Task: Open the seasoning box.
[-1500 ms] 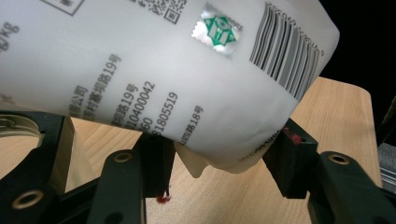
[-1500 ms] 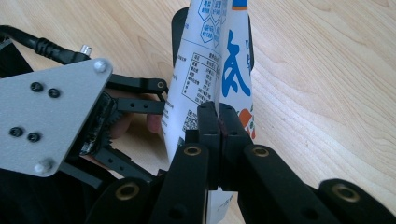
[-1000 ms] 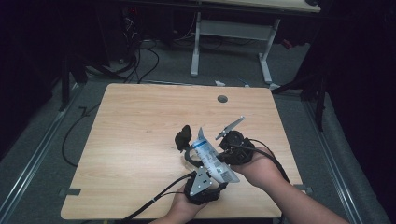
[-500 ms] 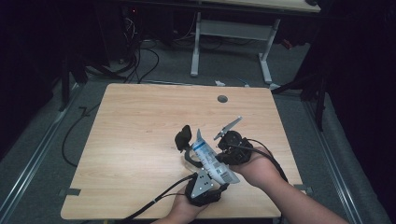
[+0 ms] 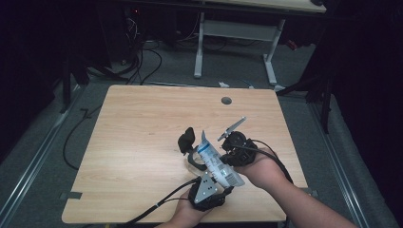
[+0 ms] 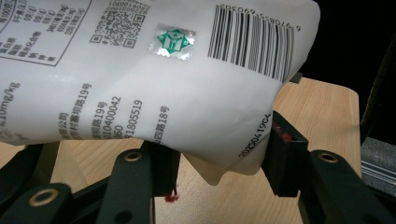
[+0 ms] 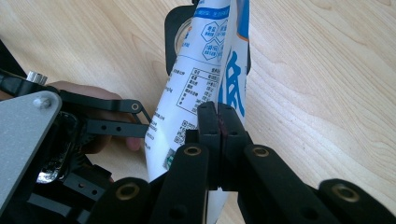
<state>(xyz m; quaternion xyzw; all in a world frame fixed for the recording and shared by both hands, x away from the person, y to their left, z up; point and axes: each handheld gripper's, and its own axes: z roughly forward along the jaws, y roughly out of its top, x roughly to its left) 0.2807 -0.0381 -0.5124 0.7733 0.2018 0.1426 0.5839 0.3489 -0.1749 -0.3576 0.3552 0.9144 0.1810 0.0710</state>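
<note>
White and blue, a printed plastic pouch [image 5: 216, 162] hangs above the wooden table [image 5: 142, 137] near its six o'clock edge, and we've got both tools on it. Our right gripper [image 7: 219, 122] has its jaws pressed together on the pouch's edge, pinching the film flat at the centre of the right gripper view. Our left gripper [image 6: 219, 151] sits under the pouch's barcode end; its jaws stand apart with the lower corner of the pouch hanging between them, touching the three o'clock pad. On the high view, our hands come in from six o'clock.
</note>
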